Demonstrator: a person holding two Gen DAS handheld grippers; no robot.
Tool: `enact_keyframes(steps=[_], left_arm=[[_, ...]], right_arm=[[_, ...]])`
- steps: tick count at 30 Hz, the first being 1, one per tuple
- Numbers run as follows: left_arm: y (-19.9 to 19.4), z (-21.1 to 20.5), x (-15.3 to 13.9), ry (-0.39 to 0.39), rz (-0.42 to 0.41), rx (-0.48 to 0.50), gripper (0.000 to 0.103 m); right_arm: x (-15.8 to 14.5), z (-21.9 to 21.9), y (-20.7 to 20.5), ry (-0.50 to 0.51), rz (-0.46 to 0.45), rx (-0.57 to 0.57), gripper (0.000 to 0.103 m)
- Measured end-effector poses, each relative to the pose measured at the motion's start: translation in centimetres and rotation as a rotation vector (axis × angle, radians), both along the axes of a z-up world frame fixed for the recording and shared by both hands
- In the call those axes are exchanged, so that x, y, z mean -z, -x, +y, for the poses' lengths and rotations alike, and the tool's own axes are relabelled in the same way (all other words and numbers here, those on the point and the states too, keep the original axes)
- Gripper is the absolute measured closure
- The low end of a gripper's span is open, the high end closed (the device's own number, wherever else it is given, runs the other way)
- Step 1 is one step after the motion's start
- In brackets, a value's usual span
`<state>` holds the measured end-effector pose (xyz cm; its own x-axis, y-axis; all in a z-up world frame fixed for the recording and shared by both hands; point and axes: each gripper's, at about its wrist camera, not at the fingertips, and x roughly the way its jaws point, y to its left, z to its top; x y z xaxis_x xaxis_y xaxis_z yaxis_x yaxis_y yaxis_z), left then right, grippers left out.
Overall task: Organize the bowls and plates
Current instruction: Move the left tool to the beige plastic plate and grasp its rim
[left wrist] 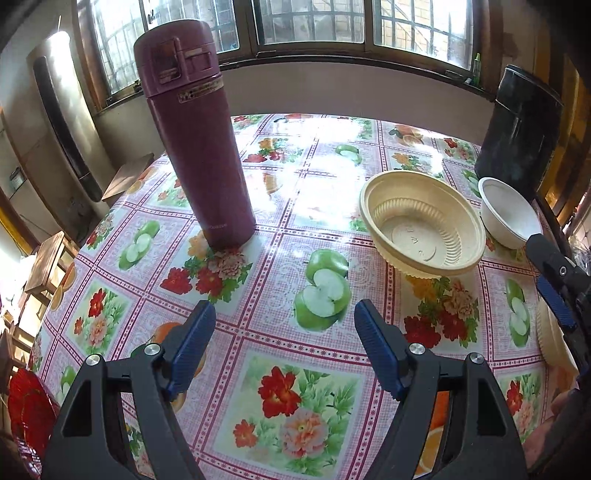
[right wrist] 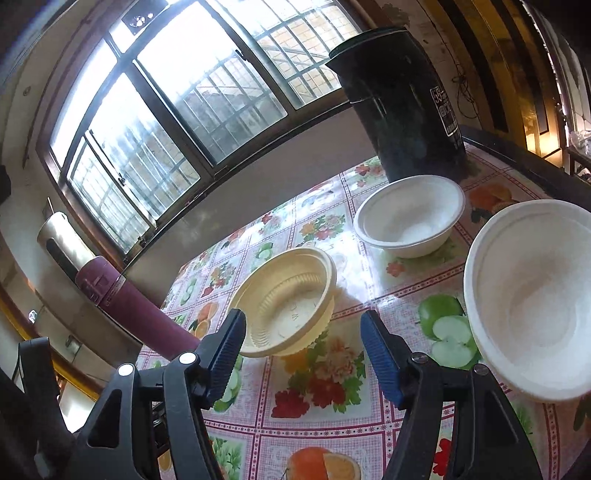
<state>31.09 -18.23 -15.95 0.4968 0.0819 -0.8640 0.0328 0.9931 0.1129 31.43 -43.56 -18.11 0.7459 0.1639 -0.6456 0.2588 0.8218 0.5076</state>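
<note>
My left fingers [left wrist: 284, 321] are spread wide, nothing between them but the flowered and apple-printed plastic cloth of the desk [left wrist: 325, 387]. My right fingers [right wrist: 303, 334] are spread too, empty; in the left view only a slice of them pokes in at the right edge of the frame.

The ribbed cream plastic bowl [left wrist: 423, 229] sits right of centre in the left view and just above my right fingers in the right view [right wrist: 288, 291], tilted by the lens, rim up. Behind it, toward the right edge, a small white bowl [left wrist: 508, 214] is partly cut off by my other tool; the right view shows it whole at upper right of centre [right wrist: 408, 216]. A second, larger white bowl [right wrist: 532, 299] fills the right edge there, its far side cropped. At lower right in the left view a pale ribbed rim is mostly hidden; I can't say what it is.

The tall maroon flask [left wrist: 195, 136] stands upright at upper left. The dark cylindrical container [left wrist: 521, 129] stands at upper right, its printed label too small to read. Glare washes out the cloth at centre. A barred window [left wrist: 310, 22] runs along the top; wooden stools and something red at lower left are cropped.
</note>
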Motion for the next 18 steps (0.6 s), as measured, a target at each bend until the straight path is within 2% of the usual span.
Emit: enact_keyframes(steps=[7,18], left_arm=[[-1.6,-1.5,0.5,0.04,-0.024,0.033,0.025],[-4.4,-2.6,2.9,0.085,0.0,0.042,0.025]], right_arm=[[1.6,-0.9,-1.8,-0.01,0.025,0.005,0.034],[2.7,-1.2,-4.7,0.004,0.032,0.005,0.034]])
